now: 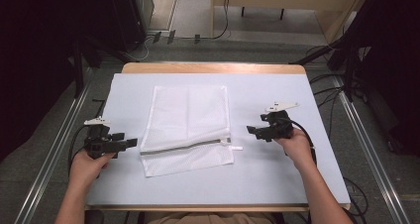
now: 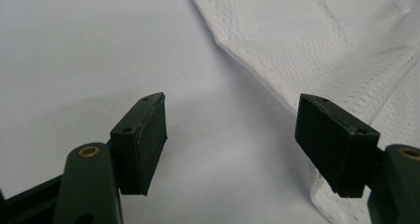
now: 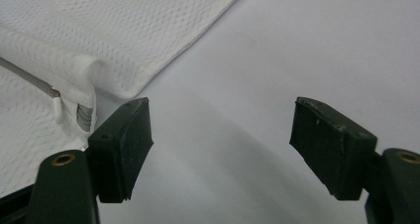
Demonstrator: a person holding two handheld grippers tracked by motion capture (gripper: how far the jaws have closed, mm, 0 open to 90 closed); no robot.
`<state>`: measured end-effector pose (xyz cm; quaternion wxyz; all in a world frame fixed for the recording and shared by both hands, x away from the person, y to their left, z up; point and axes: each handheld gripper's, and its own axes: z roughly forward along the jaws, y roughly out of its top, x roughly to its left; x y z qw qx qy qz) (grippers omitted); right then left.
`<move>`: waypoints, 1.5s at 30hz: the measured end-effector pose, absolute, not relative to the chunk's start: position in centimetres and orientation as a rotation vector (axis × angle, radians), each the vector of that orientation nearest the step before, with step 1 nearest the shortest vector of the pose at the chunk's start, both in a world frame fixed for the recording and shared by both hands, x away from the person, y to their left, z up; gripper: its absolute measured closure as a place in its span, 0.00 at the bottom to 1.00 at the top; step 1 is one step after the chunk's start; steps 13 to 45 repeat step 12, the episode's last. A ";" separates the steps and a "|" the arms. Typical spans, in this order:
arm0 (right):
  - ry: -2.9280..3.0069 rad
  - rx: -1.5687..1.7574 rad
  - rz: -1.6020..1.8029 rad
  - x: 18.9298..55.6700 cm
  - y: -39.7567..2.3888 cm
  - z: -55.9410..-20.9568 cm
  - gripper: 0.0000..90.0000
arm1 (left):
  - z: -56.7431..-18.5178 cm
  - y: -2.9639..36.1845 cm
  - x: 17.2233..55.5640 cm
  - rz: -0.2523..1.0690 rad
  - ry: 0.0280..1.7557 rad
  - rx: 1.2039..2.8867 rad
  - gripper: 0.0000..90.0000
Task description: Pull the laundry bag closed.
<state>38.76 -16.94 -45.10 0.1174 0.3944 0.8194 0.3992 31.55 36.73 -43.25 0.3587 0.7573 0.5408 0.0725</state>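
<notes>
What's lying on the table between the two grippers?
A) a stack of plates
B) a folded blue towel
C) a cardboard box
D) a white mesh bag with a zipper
D: a white mesh bag lies flat on the table, its zipper running across the lower part.

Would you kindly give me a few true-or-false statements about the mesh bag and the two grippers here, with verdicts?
1. The white mesh bag lies flat on the table. True.
2. The left gripper is clamped on the bag's edge. False: its jaws stand open, nothing between them.
3. The right gripper is open, beside the bag's zipper end. True.
4. The zipper runs across the bag's far edge. False: it crosses the part nearer the person.
5. The bag hangs off the table. False: it lies wholly on it.
</notes>
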 end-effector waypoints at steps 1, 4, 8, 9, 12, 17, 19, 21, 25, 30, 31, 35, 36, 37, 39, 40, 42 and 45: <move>2.399 1.153 1.166 38.8 -16.9 -45.1 0.28 | -43.3 36.7 31.5 0.188 1.395 1.954 0.32; 2.404 1.153 1.163 38.7 -16.9 -45.2 0.28 | -43.3 36.7 31.6 0.190 1.397 1.956 0.32; 2.411 1.149 1.156 38.7 -16.8 -45.3 0.28 | -43.3 36.7 31.5 0.207 1.399 1.953 0.32; 2.415 1.146 1.152 38.7 -16.8 -45.3 0.28 | -43.2 36.8 31.6 0.207 1.401 1.953 0.32; 2.422 1.141 1.146 38.8 -16.7 -45.4 0.28 | -43.3 36.7 31.6 0.206 1.405 1.958 0.32; 2.422 1.141 1.146 38.8 -16.7 -45.4 0.28 | -43.3 36.7 31.6 0.206 1.405 1.958 0.32; 2.422 1.141 1.146 38.8 -16.7 -45.4 0.28 | -43.3 36.7 31.6 0.206 1.405 1.958 0.32; 2.422 1.141 1.146 38.8 -16.7 -45.4 0.28 | -43.3 36.7 31.6 0.206 1.405 1.958 0.32; 2.422 1.141 1.146 38.8 -16.7 -45.4 0.28 | -43.3 36.7 31.6 0.206 1.405 1.958 0.32; 2.422 1.141 1.146 38.8 -16.7 -45.4 0.28 | -43.3 36.7 31.6 0.206 1.405 1.958 0.32; 2.422 1.141 1.146 38.8 -16.7 -45.4 0.28 | -43.3 36.7 31.6 0.206 1.405 1.958 0.32; 2.422 1.141 1.146 38.8 -16.7 -45.4 0.28 | -43.3 36.7 31.6 0.206 1.405 1.958 0.32; 2.422 1.141 1.146 38.8 -16.7 -45.4 0.28 | -43.3 36.7 31.6 0.206 1.405 1.958 0.32; 2.422 1.141 1.146 38.8 -16.7 -45.4 0.28 | -43.3 36.7 31.6 0.206 1.405 1.958 0.32; 2.422 1.141 1.146 38.8 -16.7 -45.4 0.28 | -43.3 36.7 31.6 0.206 1.405 1.958 0.32; 2.422 1.141 1.146 38.8 -16.7 -45.4 0.28 | -43.3 36.7 31.6 0.206 1.405 1.958 0.32; 2.422 1.141 1.146 38.8 -16.7 -45.4 0.28 | -43.3 36.7 31.6 0.206 1.405 1.958 0.32; 2.422 1.141 1.146 38.8 -16.7 -45.4 0.28 | -43.3 36.7 31.6 0.206 1.405 1.958 0.32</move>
